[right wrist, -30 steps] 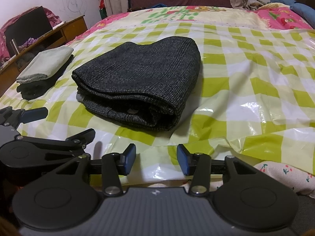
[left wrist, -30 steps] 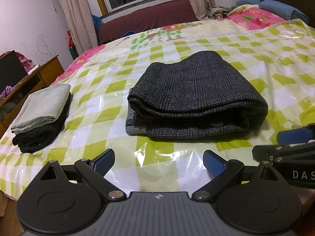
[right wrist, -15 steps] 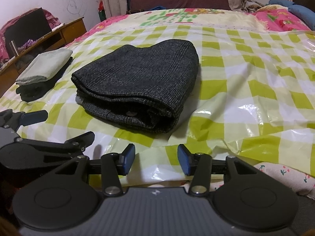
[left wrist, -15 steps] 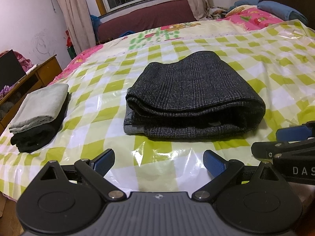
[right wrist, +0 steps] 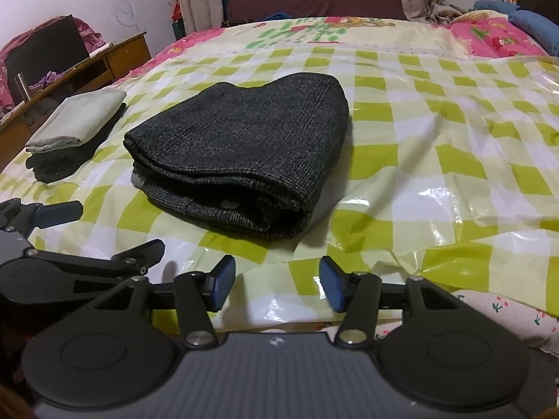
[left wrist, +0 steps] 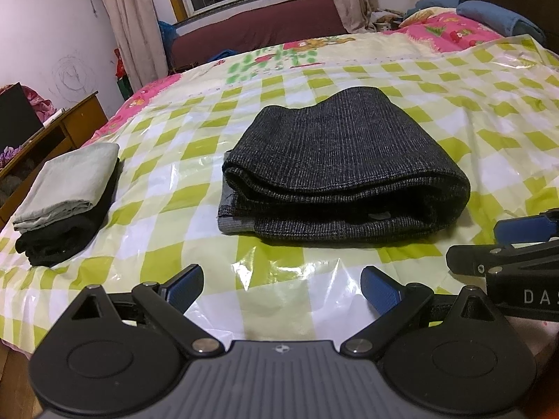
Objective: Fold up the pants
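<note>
Lying leftmost, a grey-and-black folded stack [left wrist: 66,206]; centre, the folded dark pants [left wrist: 342,171] on the checked plastic sheet [left wrist: 174,206]. Left gripper [left wrist: 282,286] spread, empty; right gripper [right wrist: 276,281], lettered "DAS", likewise parted.

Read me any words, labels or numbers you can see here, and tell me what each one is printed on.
"DAS": white letters on the black body of the right gripper, cut off by the frame edge in the left wrist view, so the word may run on.
A small emblem on each gripper's body, no letters legible.
Nothing readable on the folded pants or the checked plastic sheet.
</note>
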A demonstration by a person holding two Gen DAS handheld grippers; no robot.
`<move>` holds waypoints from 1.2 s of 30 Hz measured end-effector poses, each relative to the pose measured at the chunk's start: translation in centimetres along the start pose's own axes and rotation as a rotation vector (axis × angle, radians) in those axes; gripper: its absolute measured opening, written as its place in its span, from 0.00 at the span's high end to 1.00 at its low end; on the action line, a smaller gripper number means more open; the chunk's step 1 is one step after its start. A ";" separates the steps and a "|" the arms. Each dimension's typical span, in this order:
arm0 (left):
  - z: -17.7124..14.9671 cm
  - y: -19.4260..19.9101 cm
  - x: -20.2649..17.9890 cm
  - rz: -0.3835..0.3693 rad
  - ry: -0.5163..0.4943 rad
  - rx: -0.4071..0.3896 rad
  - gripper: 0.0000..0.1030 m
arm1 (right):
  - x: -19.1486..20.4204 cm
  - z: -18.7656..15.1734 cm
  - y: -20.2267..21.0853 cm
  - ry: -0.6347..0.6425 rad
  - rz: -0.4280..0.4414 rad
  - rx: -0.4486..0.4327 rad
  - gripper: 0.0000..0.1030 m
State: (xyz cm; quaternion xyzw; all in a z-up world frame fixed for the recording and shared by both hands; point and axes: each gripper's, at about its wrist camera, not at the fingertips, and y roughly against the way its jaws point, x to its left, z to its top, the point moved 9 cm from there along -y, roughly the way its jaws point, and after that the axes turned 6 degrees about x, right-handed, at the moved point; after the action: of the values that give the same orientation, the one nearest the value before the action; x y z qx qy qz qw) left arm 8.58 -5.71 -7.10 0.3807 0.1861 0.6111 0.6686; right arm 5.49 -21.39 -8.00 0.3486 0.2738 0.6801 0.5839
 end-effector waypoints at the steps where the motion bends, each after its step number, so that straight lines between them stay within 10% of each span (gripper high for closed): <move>1: 0.0 0.0 0.0 -0.003 0.003 0.000 0.00 | 0.0 0.0 0.0 -0.001 0.000 -0.001 0.46; 36: 1.7 -0.5 0.3 -0.016 0.007 -0.015 0.00 | 0.7 2.7 -0.3 -0.042 0.085 -0.031 0.46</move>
State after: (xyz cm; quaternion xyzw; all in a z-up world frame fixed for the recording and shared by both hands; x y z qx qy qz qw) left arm 10.18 -5.91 -6.36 0.3723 0.1870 0.6082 0.6757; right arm 7.80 -20.74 -6.50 0.3651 0.2361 0.7009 0.5655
